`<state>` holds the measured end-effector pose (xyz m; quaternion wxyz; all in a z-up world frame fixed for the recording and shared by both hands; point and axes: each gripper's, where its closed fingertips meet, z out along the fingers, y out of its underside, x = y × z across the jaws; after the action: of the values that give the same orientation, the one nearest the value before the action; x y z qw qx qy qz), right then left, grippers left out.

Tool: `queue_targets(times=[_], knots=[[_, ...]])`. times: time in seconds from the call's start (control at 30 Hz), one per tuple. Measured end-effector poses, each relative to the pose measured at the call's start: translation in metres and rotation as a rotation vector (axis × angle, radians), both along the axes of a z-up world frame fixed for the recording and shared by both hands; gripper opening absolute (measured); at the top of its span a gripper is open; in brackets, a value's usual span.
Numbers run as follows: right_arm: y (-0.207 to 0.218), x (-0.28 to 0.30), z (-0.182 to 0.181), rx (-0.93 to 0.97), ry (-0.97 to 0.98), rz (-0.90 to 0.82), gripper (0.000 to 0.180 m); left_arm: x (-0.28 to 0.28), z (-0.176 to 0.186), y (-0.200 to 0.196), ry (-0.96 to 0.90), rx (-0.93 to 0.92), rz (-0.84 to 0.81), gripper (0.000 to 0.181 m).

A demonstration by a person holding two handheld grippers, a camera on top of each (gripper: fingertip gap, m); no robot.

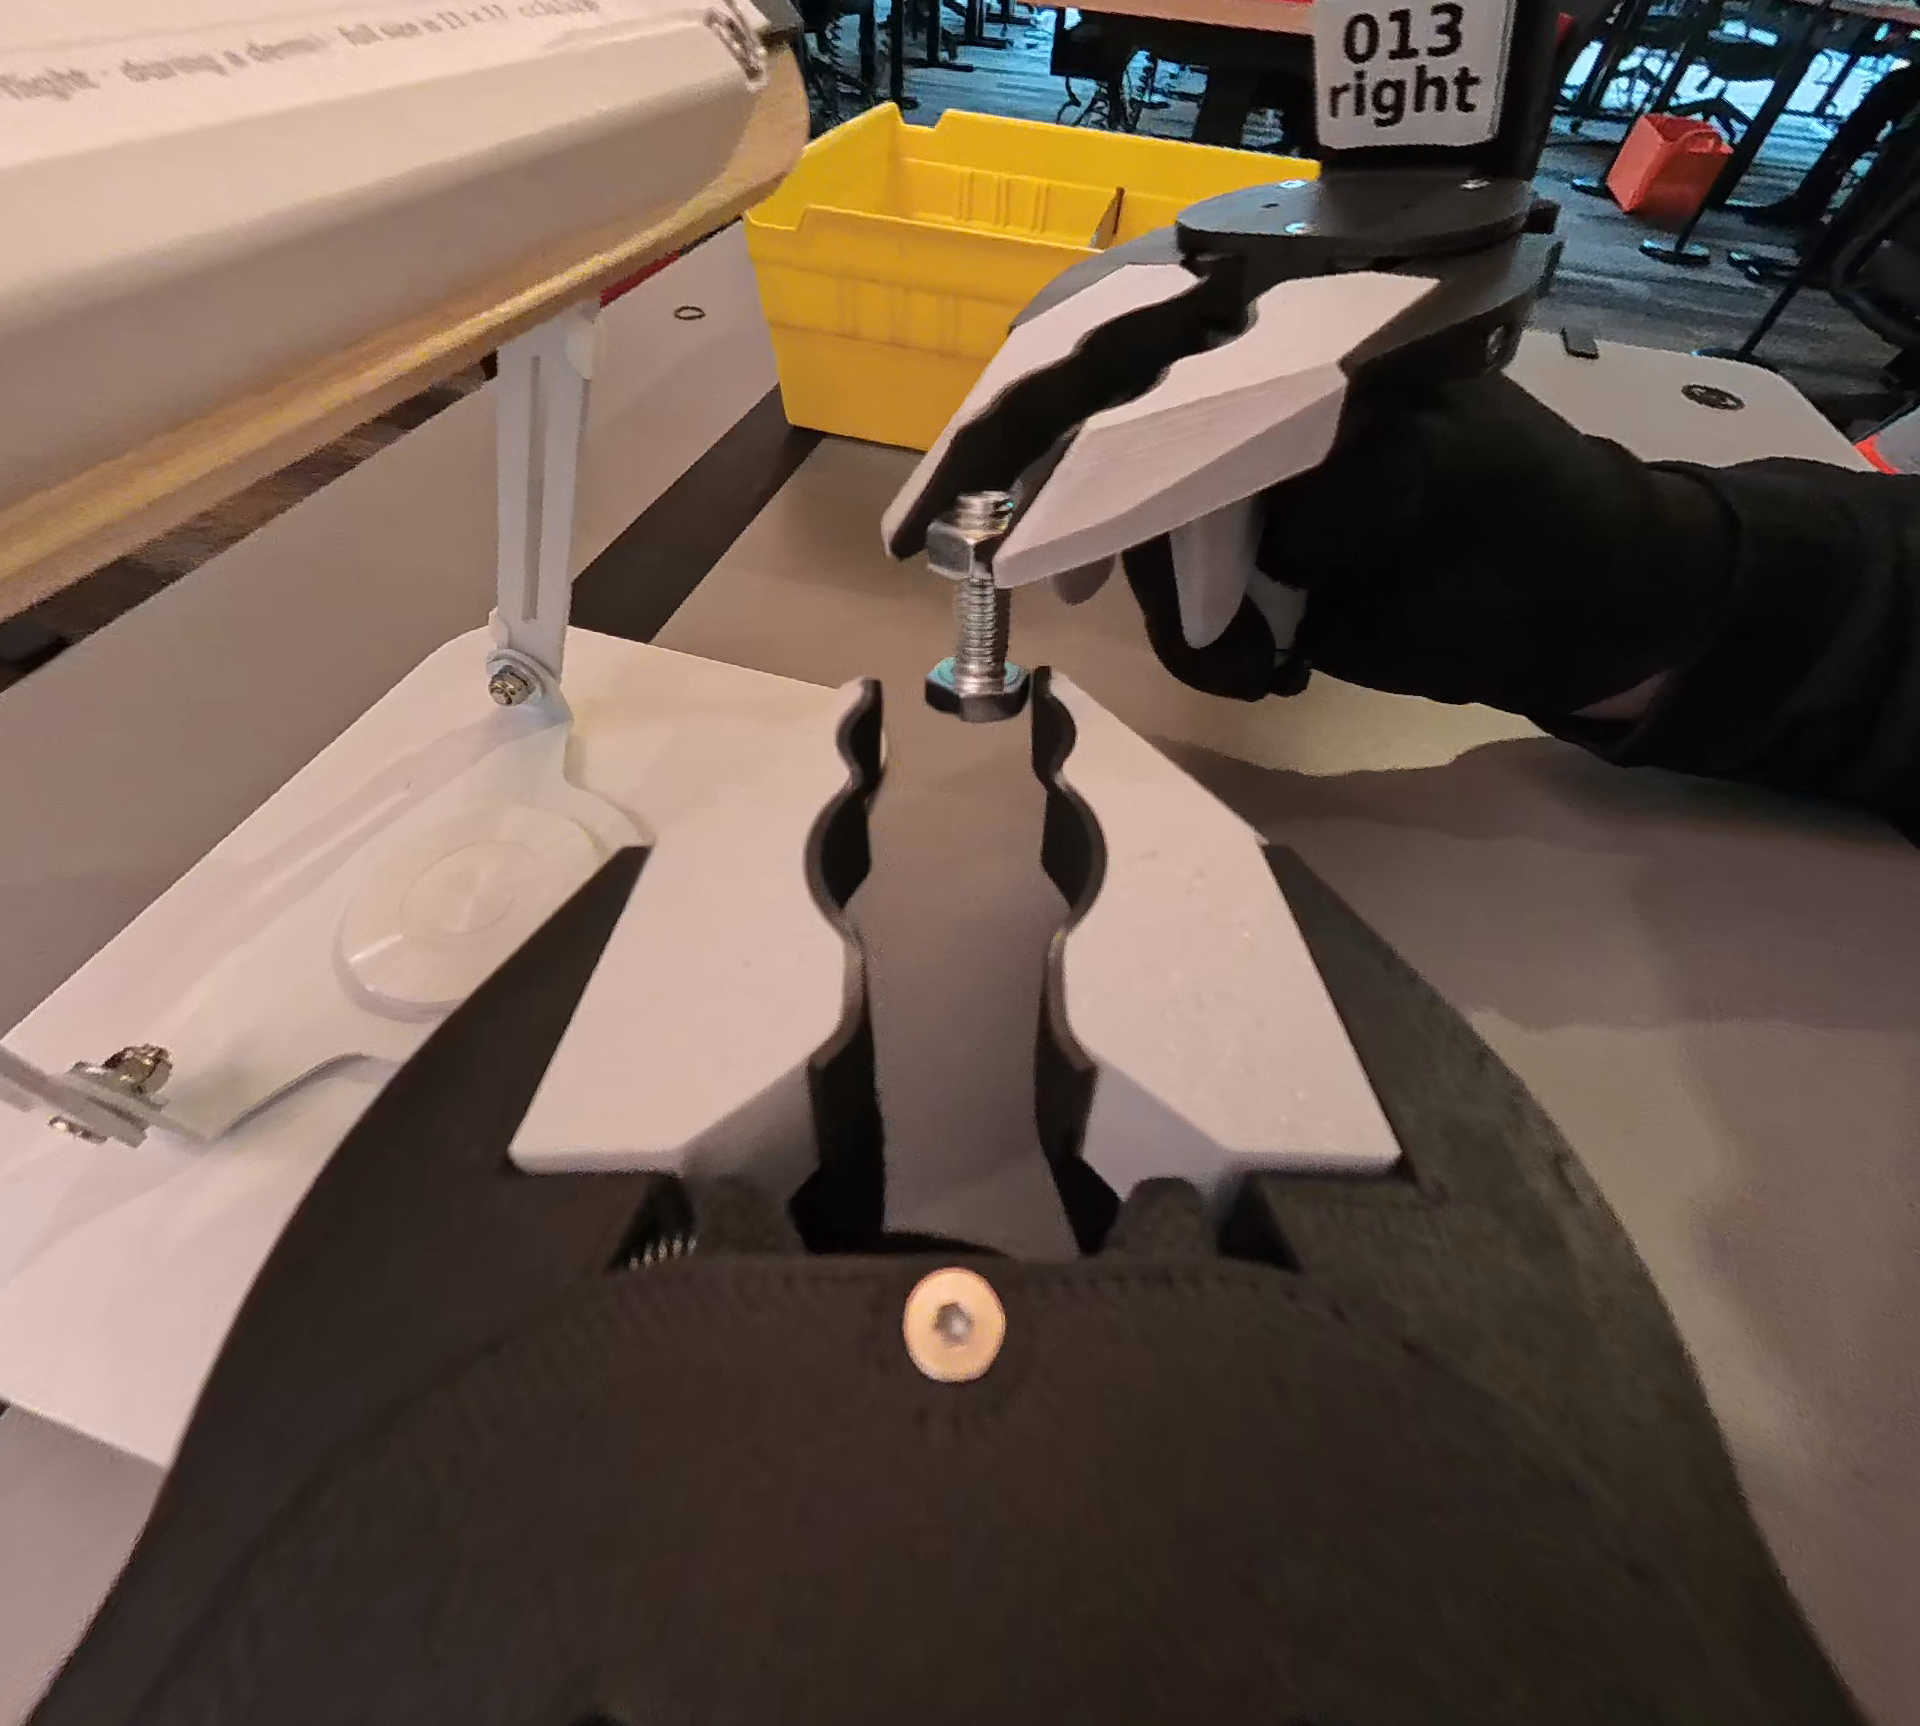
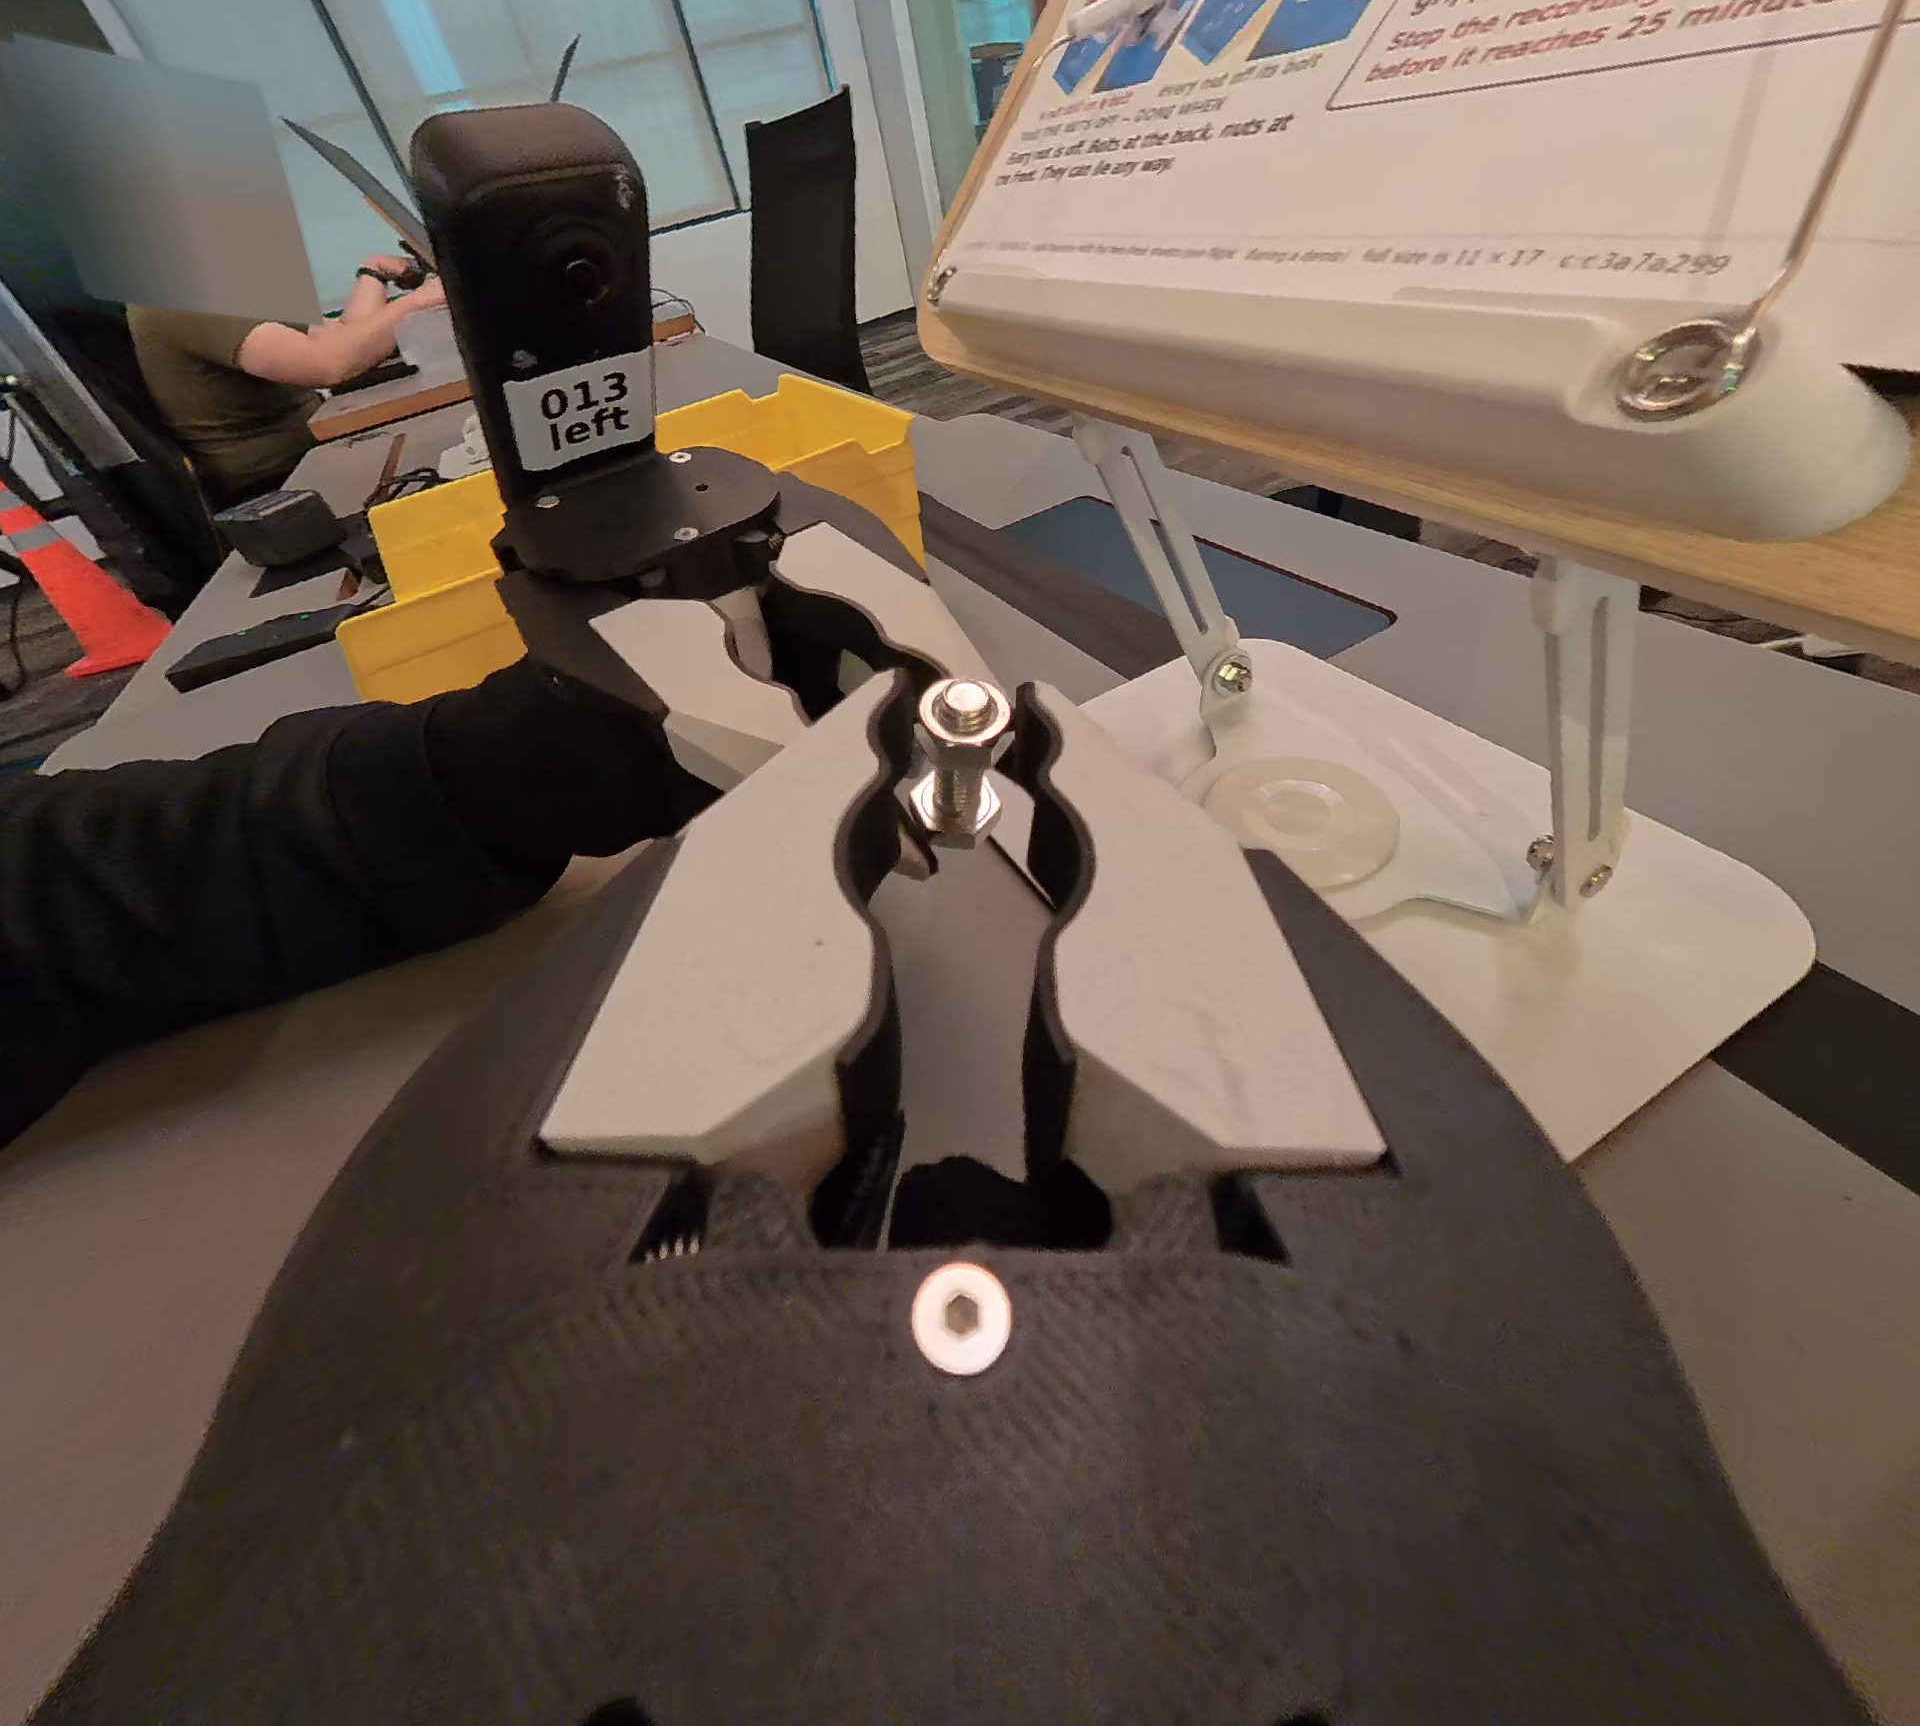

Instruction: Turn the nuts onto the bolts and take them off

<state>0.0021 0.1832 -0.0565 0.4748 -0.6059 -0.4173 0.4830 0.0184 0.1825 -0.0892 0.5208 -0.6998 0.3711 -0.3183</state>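
Fingertips of the left gripper (image 1: 961,689) pinch the hex head at the bottom of an upright bolt (image 1: 975,627), holding it above the grey table (image 1: 1558,949). Just beyond, the right gripper (image 1: 961,533) closes on the nut (image 1: 961,546) near the bolt's top, with a yellow bin (image 1: 894,294) behind
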Motion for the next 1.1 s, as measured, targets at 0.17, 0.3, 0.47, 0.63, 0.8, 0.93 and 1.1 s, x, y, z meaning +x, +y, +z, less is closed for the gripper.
queue_targets(times=[0.17, 0.3, 0.47, 0.63, 0.8, 0.93, 1.1], knots=[[0.003, 0.0, -0.001, -0.027, 0.013, -0.028, 0.017, 0.002, -0.002, 0.003, 0.023, 0.016, 0.027, 0.032], [0.001, -0.002, -0.001, -0.027, 0.017, -0.016, 0.017, 0.009, -0.007, 0.001, 0.049, 0.017, 0.011, 0.029], [0.004, 0.001, 0.0, -0.024, 0.019, -0.039, 0.017, 0.008, -0.007, 0.003, 0.039, 0.019, 0.023, 0.029], [0.004, 0.0, 0.0, -0.024, 0.018, -0.037, 0.017, 0.009, -0.006, 0.004, 0.041, 0.03, 0.034, 0.029], [-0.001, 0.0, 0.001, -0.027, 0.028, 0.012, 0.017, 0.008, -0.004, 0.001, 0.014, 0.017, 0.003, 0.029], [-0.005, 0.001, 0.003, -0.038, 0.045, 0.058, 0.017, 0.004, 0.003, -0.007, -0.032, -0.004, -0.054, 0.029], [-0.007, 0.002, 0.002, -0.045, 0.048, 0.084, 0.017, -0.001, 0.006, -0.008, -0.051, -0.013, -0.066, 0.029]])
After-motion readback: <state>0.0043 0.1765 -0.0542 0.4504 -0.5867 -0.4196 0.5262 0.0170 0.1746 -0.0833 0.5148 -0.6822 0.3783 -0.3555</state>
